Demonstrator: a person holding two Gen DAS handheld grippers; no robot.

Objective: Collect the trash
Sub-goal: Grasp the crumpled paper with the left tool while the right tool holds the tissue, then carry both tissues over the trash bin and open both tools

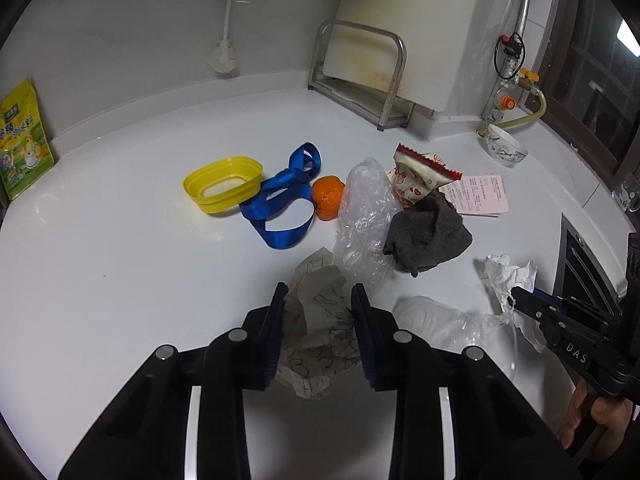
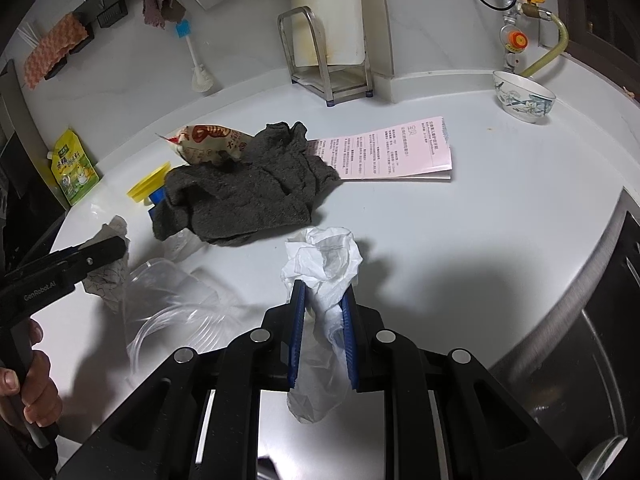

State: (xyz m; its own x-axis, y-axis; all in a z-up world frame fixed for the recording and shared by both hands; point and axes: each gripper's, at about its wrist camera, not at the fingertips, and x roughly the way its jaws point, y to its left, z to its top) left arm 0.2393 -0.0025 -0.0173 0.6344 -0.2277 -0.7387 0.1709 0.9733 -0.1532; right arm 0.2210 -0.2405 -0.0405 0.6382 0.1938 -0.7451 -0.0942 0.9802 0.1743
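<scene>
My left gripper [image 1: 320, 294] is shut on a crumpled printed paper wrapper [image 1: 320, 320] just above the white counter [image 1: 120, 280]; it also shows in the right wrist view [image 2: 106, 272]. My right gripper [image 2: 324, 292] is shut on a crumpled white tissue [image 2: 324, 264], seen in the left wrist view too [image 1: 506, 280]. A clear plastic container [image 2: 168, 300] lies between the two grippers. Clear plastic wrap [image 1: 364, 216], a red-and-white snack bag [image 1: 420, 176] and a pink receipt [image 2: 396, 152] lie farther back.
A grey cloth [image 2: 248, 188], an orange [image 1: 328, 198], a blue strap [image 1: 280, 204] and a yellow lid [image 1: 222, 184] sit mid-counter. A bowl [image 2: 524, 96], a metal rack [image 1: 360, 76] and a green pouch [image 1: 22, 140] stand by the wall. The stove edge [image 2: 600, 280] is at right.
</scene>
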